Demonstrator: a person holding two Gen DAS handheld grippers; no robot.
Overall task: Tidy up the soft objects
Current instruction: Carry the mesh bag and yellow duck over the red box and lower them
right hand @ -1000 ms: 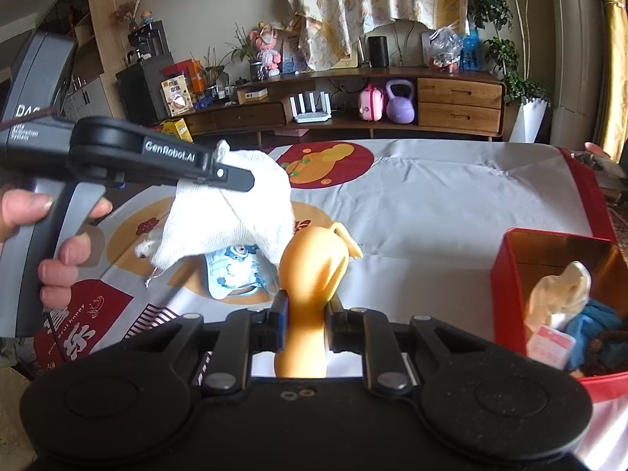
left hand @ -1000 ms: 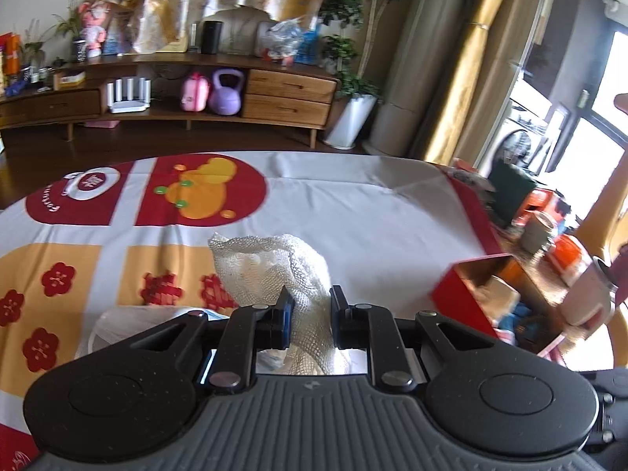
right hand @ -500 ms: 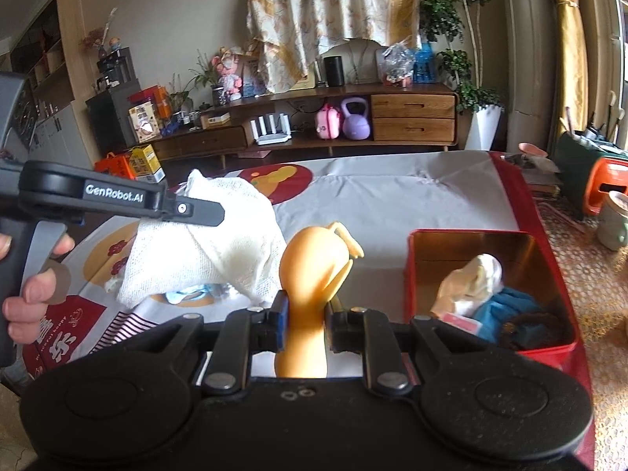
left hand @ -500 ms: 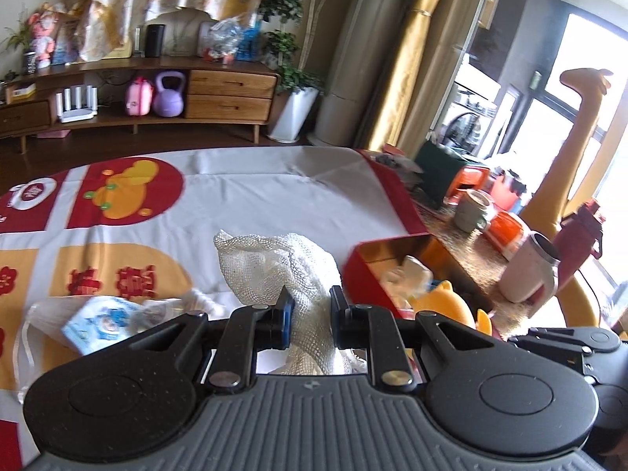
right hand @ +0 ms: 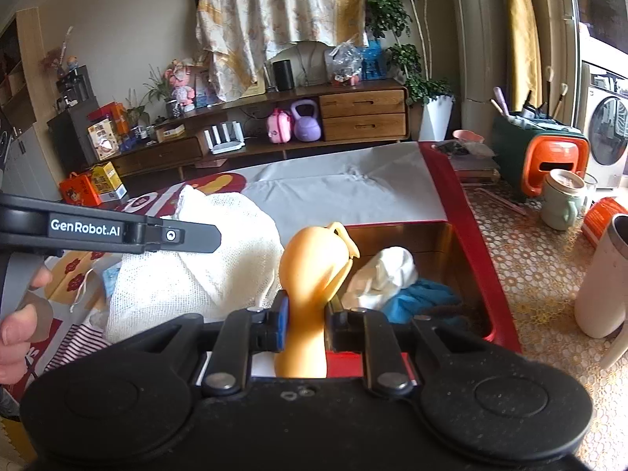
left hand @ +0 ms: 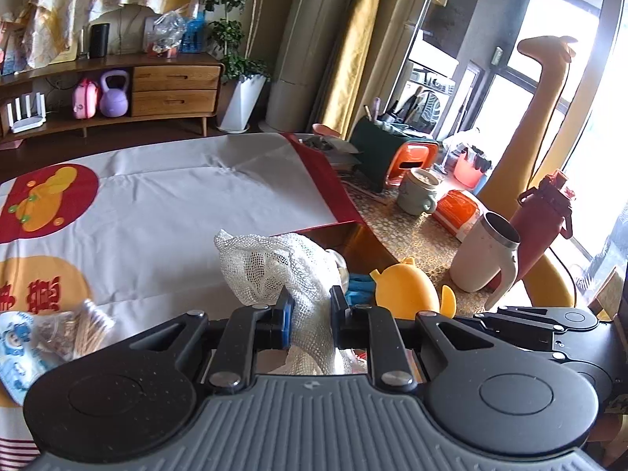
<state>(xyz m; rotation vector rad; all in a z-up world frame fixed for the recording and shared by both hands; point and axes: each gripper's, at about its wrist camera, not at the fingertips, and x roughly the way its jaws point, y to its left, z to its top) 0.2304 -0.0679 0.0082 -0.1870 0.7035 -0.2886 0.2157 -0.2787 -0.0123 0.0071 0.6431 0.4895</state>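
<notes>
My left gripper point(left hand: 310, 316) is shut on a white mesh cloth point(left hand: 282, 271), which hangs bunched between its pads just left of the red box point(left hand: 345, 231). Seen from the right wrist, that cloth point(right hand: 204, 267) droops under the left gripper's black finger point(right hand: 172, 235). My right gripper point(right hand: 306, 324) is shut on an orange soft toy point(right hand: 314, 271), upright at the near left corner of the red box point(right hand: 463, 227). Inside the box lie a white cloth point(right hand: 388, 271) and a blue cloth point(right hand: 420, 298). The orange toy point(left hand: 408, 290) also shows in the left wrist view.
A blue cartoon packet point(left hand: 15, 349) and a bundle of sticks point(left hand: 90, 325) lie on the patterned tablecloth point(left hand: 165, 212). Right of the table stand a white mug point(right hand: 604, 274), a green cup point(right hand: 561, 200), a red bottle point(left hand: 545, 216) and an orange stool point(right hand: 549, 157). A hand point(right hand: 15, 325) grips the left handle.
Both grippers have swung right across the table with their loads. The red box has come from the far right to just ahead of them. Neither grip has changed.
</notes>
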